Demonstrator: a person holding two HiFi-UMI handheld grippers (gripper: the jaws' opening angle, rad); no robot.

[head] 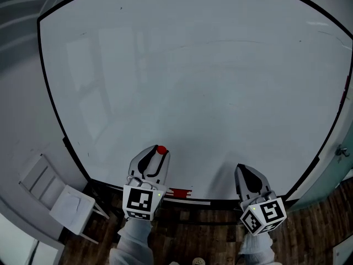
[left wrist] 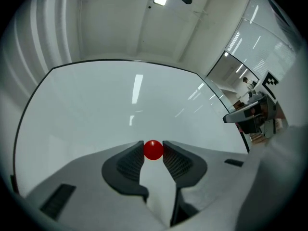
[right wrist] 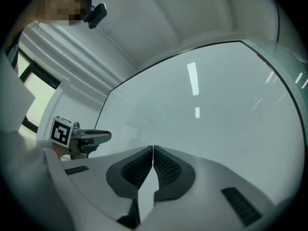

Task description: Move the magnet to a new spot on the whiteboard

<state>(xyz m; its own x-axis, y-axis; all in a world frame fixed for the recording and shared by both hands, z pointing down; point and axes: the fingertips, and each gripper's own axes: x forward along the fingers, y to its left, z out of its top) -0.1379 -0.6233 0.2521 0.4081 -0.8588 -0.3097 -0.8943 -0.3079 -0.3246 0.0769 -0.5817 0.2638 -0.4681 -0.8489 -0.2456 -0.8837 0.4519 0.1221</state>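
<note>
Low on the whiteboard (head: 193,81): the left gripper (head: 158,154) hovers over the bottom strip, just above the ledge (head: 220,204).
Magnet (left wrist: 153,149): a small round red piece, pinched at the very tips of the left gripper's pads. Whether it touches the board I cannot tell.
Left gripper: clamped on the magnet, jaws held part-way apart by it.
Right gripper (right wrist: 152,150): jaws pressed together with nothing between them, idle near the board's lower right and well apart from the magnet.
Slip risk: the hold is far out on the tips and on a rounded surface, so a tilt or a harder squeeze could pop the magnet out.
Snap risk: close to the board, the magnet's pull may tug it from the pads short of the chosen spot.
Release risk: if the jaws part before the magnet sits flat, it likely falls to the ledge.
</note>
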